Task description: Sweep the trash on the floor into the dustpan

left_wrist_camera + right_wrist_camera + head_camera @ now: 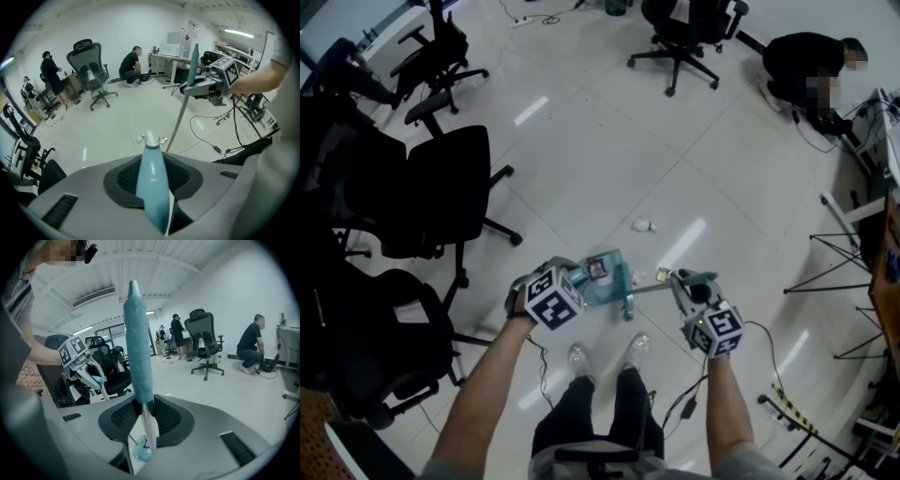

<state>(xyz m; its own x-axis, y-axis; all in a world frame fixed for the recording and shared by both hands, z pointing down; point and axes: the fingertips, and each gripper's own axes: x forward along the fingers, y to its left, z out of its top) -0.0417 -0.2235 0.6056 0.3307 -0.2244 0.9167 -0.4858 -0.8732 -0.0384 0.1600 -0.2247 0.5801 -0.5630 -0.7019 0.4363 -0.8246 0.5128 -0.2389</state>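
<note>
Two trash bits (642,225) lie unswept on the floor (600,150) near the dustpan (607,274); my left tool (572,286) is clamped on its handle, right tool (686,284) on the broom (652,289).

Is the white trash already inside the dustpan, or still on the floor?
On the floor: the white trash lies apart from the dustpan.

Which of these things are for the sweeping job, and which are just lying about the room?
For the job:
- dustpan
- broom
- crumpled trash on the floor
- small scraps beside the dustpan

Just lying about:
- office chairs, several round the room
- cable on the floor
- a person crouching at the far side
</note>
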